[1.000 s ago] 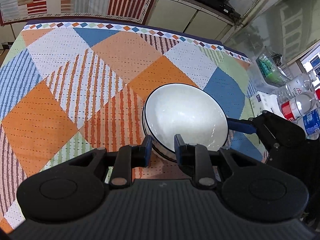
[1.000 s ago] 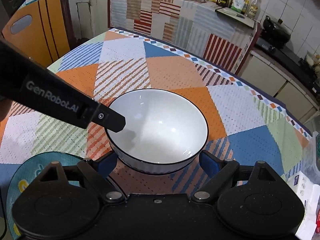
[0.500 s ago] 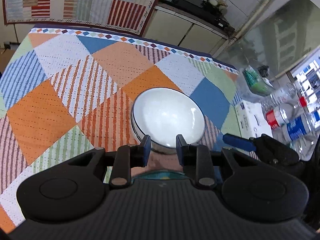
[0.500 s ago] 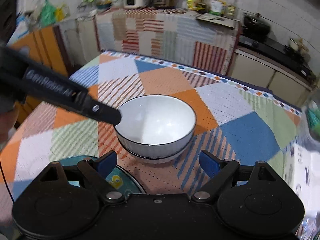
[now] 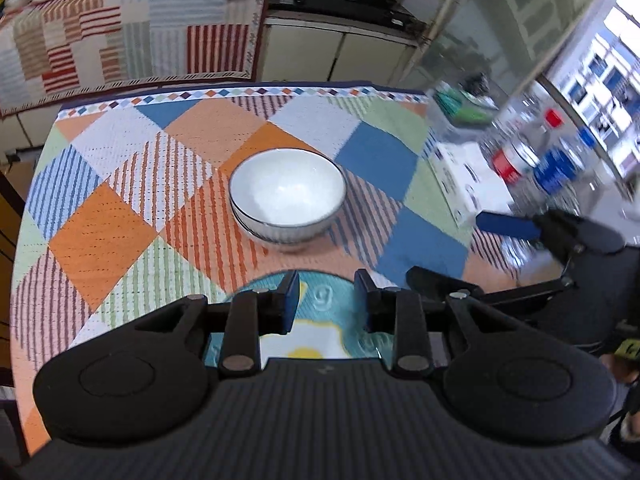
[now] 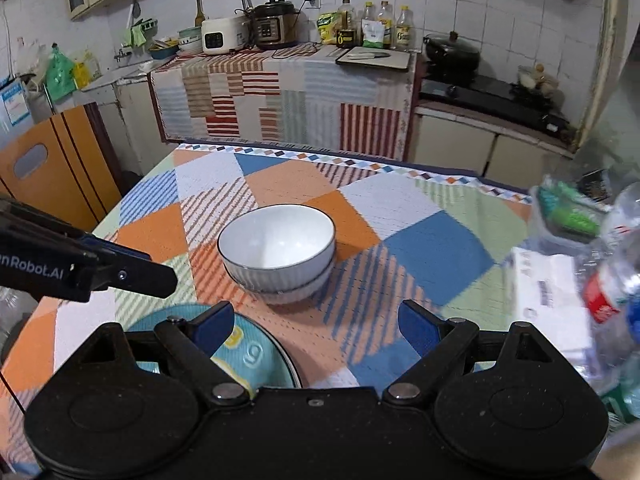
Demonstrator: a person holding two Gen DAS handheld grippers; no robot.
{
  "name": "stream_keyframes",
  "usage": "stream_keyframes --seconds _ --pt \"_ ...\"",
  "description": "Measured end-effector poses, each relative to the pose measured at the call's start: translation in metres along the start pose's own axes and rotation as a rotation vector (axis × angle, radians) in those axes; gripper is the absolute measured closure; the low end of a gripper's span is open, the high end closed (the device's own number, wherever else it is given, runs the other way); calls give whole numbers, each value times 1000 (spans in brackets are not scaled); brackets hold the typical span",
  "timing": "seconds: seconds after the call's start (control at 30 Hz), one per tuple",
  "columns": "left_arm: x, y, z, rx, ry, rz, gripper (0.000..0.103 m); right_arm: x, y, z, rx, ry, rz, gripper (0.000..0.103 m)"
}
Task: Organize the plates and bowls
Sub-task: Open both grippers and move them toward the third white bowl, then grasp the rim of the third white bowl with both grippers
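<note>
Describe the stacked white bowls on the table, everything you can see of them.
The bowls are two, nested one inside the other and upright, open side up. Both look like glossy white ceramic with a thin dark line on the rim and faint vertical ribbing on the outer wall. The upper bowl sits slightly askew, so the lower rim shows as a second line beneath it. Nothing is inside the top bowl. The stack rests on the patchwork tablecloth, just beyond a teal plate. Neither tool touches it.
</note>
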State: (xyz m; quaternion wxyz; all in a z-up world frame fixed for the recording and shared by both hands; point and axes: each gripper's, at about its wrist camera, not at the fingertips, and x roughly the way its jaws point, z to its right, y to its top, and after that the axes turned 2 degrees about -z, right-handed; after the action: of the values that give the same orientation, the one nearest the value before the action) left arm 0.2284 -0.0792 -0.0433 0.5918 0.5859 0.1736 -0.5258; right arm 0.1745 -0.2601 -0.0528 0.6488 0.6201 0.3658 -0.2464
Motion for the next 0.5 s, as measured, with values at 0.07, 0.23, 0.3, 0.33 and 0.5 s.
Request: stream_keyframes --seconds 0.07,0.23,0.3,0.33,0.5 --pt "-9 -6 9 31 0 -9 70 -15 -5 -4 -21 -9 -8 11" --pt "-30 -22 30 108 3 -31 62 -51 -25 -12 -73 -13 -53 11" --pt "-36 -30 38 133 -2 -41 62 -65 -36 -16 -85 -1 -76 11" --pt "-38 -34 41 145 -7 -47 60 -70 -40 -16 -89 10 -83 11" --pt "-39 -54 56 190 -32 -93 55 -90 -67 -14 -102 49 -127 11"
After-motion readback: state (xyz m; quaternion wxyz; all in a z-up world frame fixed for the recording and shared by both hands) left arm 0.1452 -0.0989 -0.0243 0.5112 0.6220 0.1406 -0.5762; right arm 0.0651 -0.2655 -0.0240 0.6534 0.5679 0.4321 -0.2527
